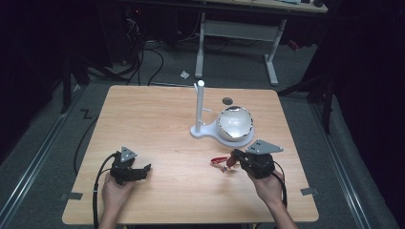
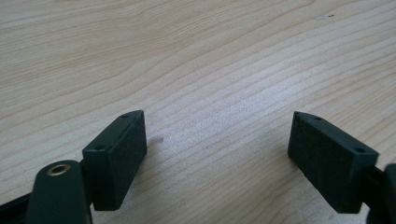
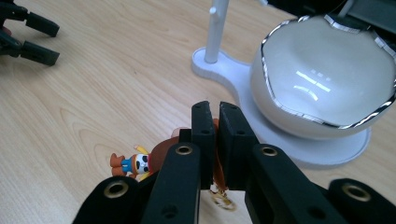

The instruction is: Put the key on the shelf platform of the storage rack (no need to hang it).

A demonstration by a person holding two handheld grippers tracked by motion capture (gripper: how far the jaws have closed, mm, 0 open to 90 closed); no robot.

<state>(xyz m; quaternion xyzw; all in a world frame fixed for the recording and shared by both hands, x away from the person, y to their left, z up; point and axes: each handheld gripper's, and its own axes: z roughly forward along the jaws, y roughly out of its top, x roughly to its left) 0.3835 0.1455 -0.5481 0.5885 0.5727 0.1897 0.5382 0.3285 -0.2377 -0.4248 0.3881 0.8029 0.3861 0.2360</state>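
A small keychain (image 3: 133, 163) with a cowboy figure, a red strap and a gold ring (image 3: 219, 199) lies at the table's front right. My right gripper (image 3: 215, 112) is shut on its strap, and the figure sticks out to the left of the jaws. In the high view the red strap (image 1: 219, 161) shows just left of the right gripper (image 1: 235, 156). My left gripper (image 1: 143, 170) rests at the front left, open, and its gripper view (image 2: 217, 140) has bare wood between the pads.
A white stand (image 1: 199, 107) with an upright pole and side peg rises behind the right gripper. A white bowl (image 1: 235, 123) with a silver rim sits on its base. The wooden table (image 1: 153, 119) has a dark round mark (image 1: 227, 100) near its back edge.
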